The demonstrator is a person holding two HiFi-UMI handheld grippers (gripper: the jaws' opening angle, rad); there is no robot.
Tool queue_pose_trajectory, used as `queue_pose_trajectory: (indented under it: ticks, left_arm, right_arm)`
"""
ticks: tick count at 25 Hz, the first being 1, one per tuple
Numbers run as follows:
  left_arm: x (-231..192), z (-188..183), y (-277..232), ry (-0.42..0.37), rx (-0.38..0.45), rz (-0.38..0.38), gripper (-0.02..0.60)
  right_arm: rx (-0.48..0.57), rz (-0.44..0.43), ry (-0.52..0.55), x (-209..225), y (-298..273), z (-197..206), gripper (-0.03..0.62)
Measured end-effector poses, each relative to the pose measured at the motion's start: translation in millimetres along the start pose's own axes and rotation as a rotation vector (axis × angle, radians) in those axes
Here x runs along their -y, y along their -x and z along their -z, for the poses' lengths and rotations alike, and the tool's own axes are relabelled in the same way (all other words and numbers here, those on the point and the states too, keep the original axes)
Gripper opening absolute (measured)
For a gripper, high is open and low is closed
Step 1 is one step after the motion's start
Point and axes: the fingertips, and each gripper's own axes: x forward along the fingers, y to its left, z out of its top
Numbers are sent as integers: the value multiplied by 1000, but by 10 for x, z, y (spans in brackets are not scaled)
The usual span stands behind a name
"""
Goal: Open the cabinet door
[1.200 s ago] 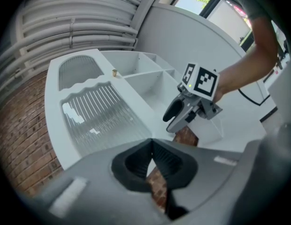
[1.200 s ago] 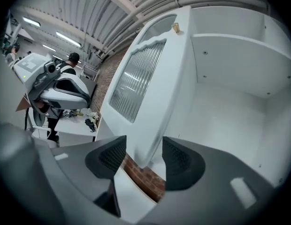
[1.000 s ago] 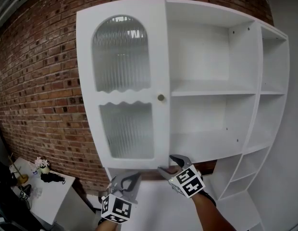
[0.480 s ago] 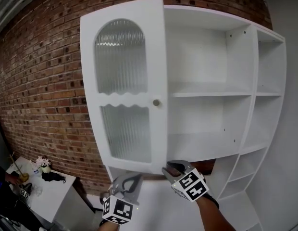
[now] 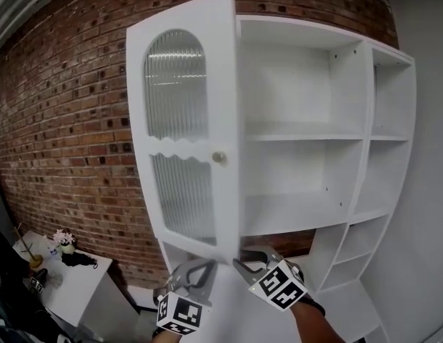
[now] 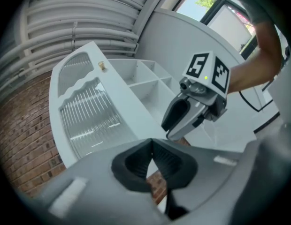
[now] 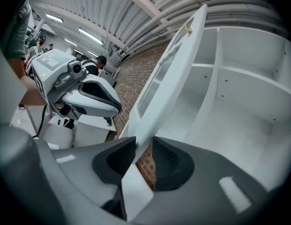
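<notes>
The white cabinet [image 5: 300, 134] hangs on a brick wall, its shelves bare. Its door [image 5: 182, 131], with ribbed glass panes and a small brass knob [image 5: 218, 157], stands swung out to the left. My right gripper [image 5: 243, 257] is at the door's lower free corner; its jaws have just been closing, and they now pinch the door's bottom edge [image 7: 169, 78] between the pads. My left gripper [image 5: 200, 270] hovers just left of it under the door, its pad tips together with nothing between them. From the left gripper view, the right gripper [image 6: 176, 123] sits against the door [image 6: 89, 111].
Red brick wall [image 5: 64, 120] runs behind and left of the cabinet. A small white table [image 5: 71, 281] with a few small items stands at the lower left. Narrow open shelves [image 5: 389, 120] form the cabinet's right side. People stand far off in the right gripper view.
The door has swung further open, its free edge moving left. My right gripper went from wide open to clamped on the door's bottom edge and moved left with it. The left gripper shifted slightly.
</notes>
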Motion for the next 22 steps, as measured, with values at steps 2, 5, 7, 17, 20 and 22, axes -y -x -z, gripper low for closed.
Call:
queue_pose_trajectory:
  ticks: [2, 5, 7, 17, 20, 22]
  left_arm:
    - [49, -70, 40, 3, 8, 6, 2]
    - [75, -152, 114, 25, 17, 2, 2]
    - [81, -186, 180, 43, 22, 3, 2]
    - [44, -124, 743, 125, 18, -47, 2]
    - [29, -83, 943, 133, 7, -76, 2]
    - [1, -52, 1092, 133, -1, -97, 2]
  right_arm:
    - [4, -10, 12, -97, 43, -37, 103]
    - [18, -22, 32, -231, 115, -110, 103]
    - [28, -29, 43, -337, 161, -168, 103]
    - [93, -143, 96, -1061, 246, -539, 112]
    - [126, -208, 98, -1280, 239, -667, 108]
    - [143, -240, 93, -1400, 221, -746, 103]
